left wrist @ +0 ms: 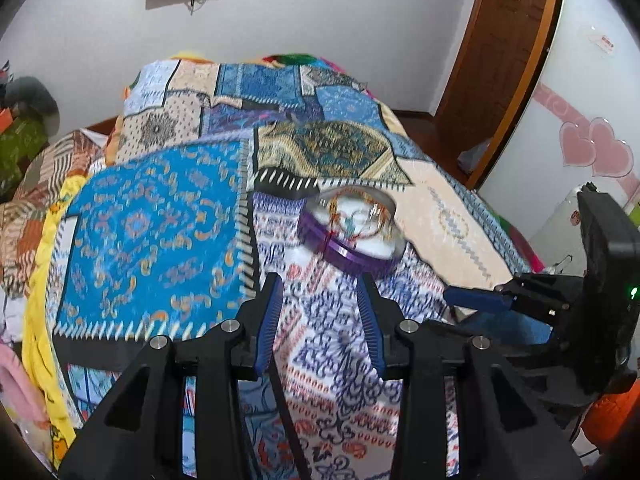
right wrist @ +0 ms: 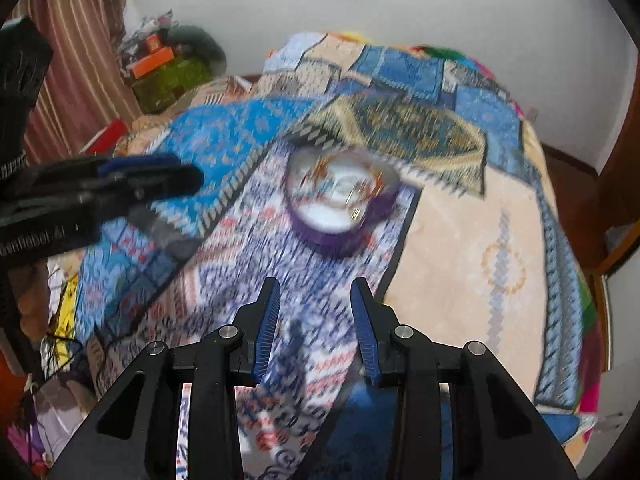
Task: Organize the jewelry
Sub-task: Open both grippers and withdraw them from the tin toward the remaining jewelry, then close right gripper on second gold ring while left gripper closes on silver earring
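In the left wrist view we see the left gripper in the lower middle of the frame, its two fingers spread apart with nothing between them, only the patterned bedspread under the gap. A little above the fingertips, just right of the centre, lies the round jewelry box. It has a purple ribbed rim and a clear lid, and inside we can make out thin orange and golden pieces on a white bottom (the picture is blurred here, so we cannot tell which kind of jewelry they are). The box rests on the white and blue part of the bedspread and touches neither finger. At the right edge of this frame the right gripper comes in from the side; from here we cannot tell how its fingers stand.

In the right wrist view the right gripper is in the lower middle, fingers released and apart, holding nothing. The jewelry box sits above them, near the centre, apart from the fingertips. The left gripper enters from the left edge at middle height, well to the left of the box. In the upper left of this frame hangs a striped curtain.
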### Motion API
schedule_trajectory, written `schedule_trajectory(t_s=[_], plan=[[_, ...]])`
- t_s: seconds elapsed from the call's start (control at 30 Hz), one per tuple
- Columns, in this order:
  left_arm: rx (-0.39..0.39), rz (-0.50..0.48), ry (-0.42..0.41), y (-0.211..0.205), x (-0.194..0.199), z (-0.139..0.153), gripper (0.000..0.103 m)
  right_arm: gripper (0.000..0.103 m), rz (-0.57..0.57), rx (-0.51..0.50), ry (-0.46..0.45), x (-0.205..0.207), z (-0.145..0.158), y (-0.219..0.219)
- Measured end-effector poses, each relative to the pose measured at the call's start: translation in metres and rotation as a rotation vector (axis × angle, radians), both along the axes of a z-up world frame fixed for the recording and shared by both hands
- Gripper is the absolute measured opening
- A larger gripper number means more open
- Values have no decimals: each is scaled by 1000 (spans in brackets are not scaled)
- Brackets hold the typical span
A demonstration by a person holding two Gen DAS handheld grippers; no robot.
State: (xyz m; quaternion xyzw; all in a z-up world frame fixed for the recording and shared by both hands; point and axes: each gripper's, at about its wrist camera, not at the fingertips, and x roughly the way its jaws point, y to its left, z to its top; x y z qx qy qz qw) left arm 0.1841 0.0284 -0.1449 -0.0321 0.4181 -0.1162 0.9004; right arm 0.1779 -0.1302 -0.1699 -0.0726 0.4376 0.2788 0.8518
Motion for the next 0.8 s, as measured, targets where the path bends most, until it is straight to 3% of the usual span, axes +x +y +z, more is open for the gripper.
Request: schedule_trajectory(t_s=[0.17,0.37,0.5,0.8], plan=[[17,1,56,3,-11,-21,38,33,52,-26,46,-10,-19,13],[10,10,95,9,-23,-36,38,33,82,-29,31,-10,-20,20],[-2,14,110,11,-25,-40,38,16,96,-26,29,-12,-22,22],[-11,-34,124,-7,-25,-42,38,16,61,24,6,-18,-12,13]])
